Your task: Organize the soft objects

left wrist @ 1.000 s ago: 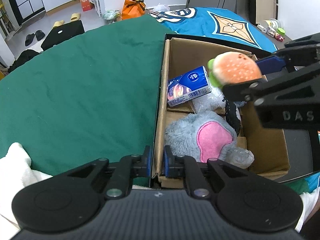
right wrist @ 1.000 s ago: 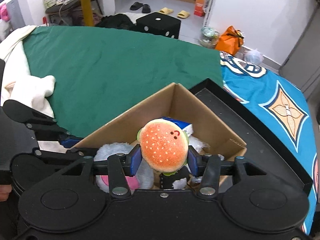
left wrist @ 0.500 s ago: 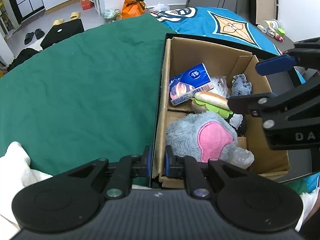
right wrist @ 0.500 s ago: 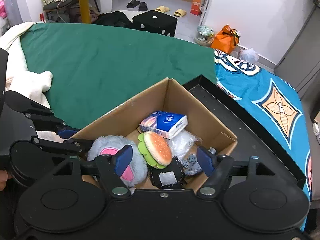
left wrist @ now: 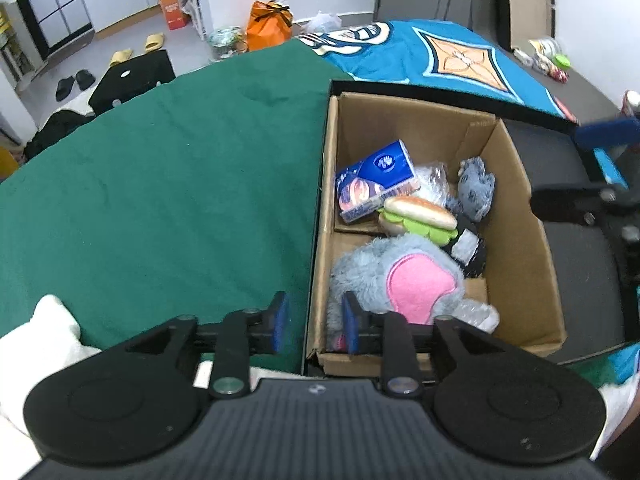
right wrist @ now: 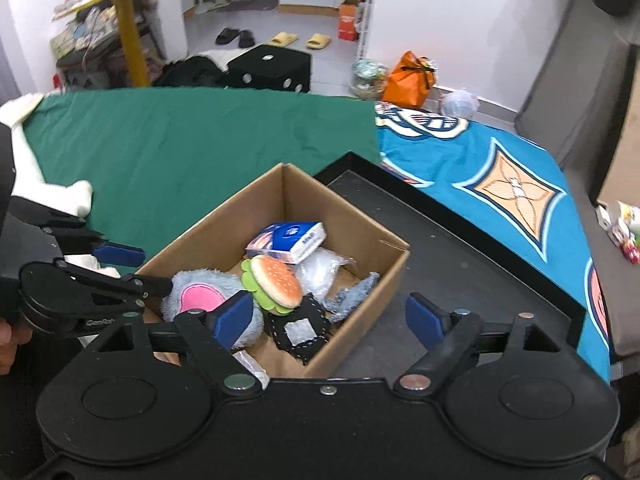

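Two grippers opening, nothing between pads: left gripper straddled brown cardboard box wall; right gripper above it. We judged round plush hamburger toy, inside, tilted, might roll; releasing wall might shift box.

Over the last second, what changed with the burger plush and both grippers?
The right gripper let go of the burger plush, which dropped into the cardboard box beside the tissue pack; its jaws are opening with nothing between them, and it has pulled back. The left gripper, earlier clamped on the box's near wall, is opening, with the wall between its pads. The grey plush and box stayed put.
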`<state>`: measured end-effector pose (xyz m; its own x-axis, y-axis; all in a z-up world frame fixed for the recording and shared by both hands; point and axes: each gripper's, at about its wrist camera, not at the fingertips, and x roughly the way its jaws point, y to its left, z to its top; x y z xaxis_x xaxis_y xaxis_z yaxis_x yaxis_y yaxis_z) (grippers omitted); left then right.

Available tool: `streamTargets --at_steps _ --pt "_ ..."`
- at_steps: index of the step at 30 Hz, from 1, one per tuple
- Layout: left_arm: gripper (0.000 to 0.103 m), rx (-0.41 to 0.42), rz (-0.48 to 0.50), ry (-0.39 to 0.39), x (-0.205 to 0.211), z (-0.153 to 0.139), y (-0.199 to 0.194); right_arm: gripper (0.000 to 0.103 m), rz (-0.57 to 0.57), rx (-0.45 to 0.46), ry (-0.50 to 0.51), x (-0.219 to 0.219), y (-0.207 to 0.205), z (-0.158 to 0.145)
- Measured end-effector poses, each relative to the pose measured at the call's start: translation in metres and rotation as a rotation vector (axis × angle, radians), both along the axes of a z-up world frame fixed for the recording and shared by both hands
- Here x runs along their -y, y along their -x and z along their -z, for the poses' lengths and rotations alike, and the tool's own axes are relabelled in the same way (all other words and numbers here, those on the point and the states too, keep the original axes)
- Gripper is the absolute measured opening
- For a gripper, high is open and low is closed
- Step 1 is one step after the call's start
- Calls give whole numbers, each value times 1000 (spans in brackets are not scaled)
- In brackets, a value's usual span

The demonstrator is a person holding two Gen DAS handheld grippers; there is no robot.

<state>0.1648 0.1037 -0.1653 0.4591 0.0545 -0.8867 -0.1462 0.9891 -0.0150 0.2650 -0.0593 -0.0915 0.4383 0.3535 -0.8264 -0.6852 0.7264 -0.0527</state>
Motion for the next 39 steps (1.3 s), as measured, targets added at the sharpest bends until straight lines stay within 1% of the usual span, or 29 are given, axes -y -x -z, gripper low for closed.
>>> streamTargets --at_steps 2,3,5,7,9,11,14,18,20,23,32,35,39 --pt "43 8 0 12 1 -7 0 90 38 -11 -18 8 -2 -2" --pt "46 16 9 8 4 -12 0 92 56 -17 -26 12 -2 -3" --pt "57 26 24 -2 9 -20 0 94 93 -30 -49 21 -3 -4" --pt "64 34 39 0 14 -27 0 96 125 -39 -72 31 -2 -6" --pt "67 42 46 1 19 -33 0 100 156 -47 -99 41 -2 -8" --pt "73 47 59 -14 26 -38 0 103 190 -51 -130 53 0 -10" --pt "76 48 77 -31 35 -46 1 103 242 -64 -173 70 1 -13" --pt "79 53 68 -17 40 -60 2 103 295 -70 -206 93 6 -19" --pt "84 64 63 -17 43 -67 4 103 319 -73 -217 102 9 -22" --pt "89 86 61 -28 48 -79 8 103 348 -83 -261 116 13 -27" --pt "99 130 41 -42 64 -108 24 103 406 -37 -299 144 38 -48" --pt "100 155 43 -37 69 -120 31 103 448 -11 -293 153 44 -53" --pt "100 168 50 -47 78 -133 41 103 498 -6 -305 165 50 -57"
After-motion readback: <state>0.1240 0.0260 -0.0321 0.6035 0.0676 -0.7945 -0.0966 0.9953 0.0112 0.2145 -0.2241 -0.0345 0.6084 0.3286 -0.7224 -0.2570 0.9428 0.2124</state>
